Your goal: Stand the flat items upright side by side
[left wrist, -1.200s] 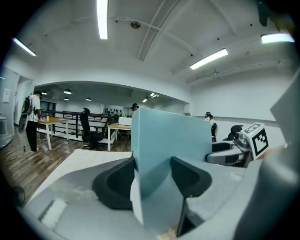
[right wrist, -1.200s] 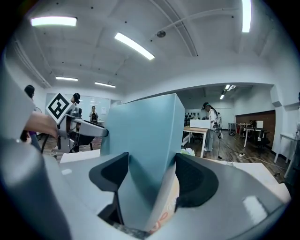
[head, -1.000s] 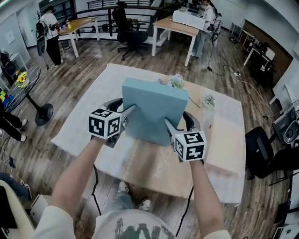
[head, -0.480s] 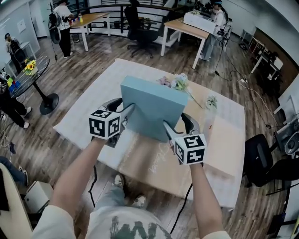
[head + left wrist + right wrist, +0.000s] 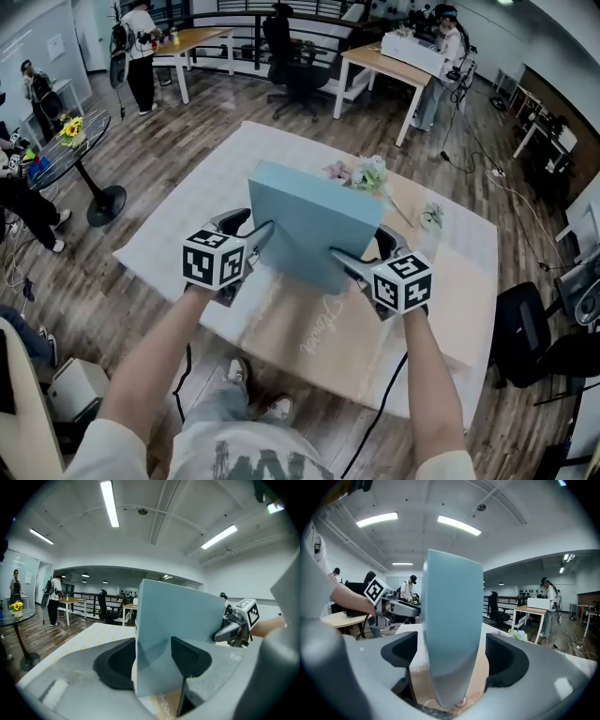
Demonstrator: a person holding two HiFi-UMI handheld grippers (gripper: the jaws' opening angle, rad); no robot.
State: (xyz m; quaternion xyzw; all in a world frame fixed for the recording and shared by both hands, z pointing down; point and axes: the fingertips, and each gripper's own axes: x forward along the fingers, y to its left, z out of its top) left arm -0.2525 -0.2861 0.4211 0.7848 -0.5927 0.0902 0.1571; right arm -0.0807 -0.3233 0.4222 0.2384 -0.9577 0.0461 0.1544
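We see the broad surface (image 5: 178,234) draped in pale woven cloth, with a tan paper sheet (image 5: 328,328) bearing looping script laid over it. At the sheet's far end the blue box (image 5: 314,220), a smooth matte flat slab, is upright on edge. Our left tongs (image 5: 248,227) pinch its side. Our right tongs (image 5: 364,249), just opening, straddle it without pressing.

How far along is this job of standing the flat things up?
Done: the blue box is up on edge on the table. In hand: the left gripper clamps it, while the right gripper has just been opening its jaws, now clear of the box's sides. Left: the tan board lies flat beneath, not yet stood beside it.
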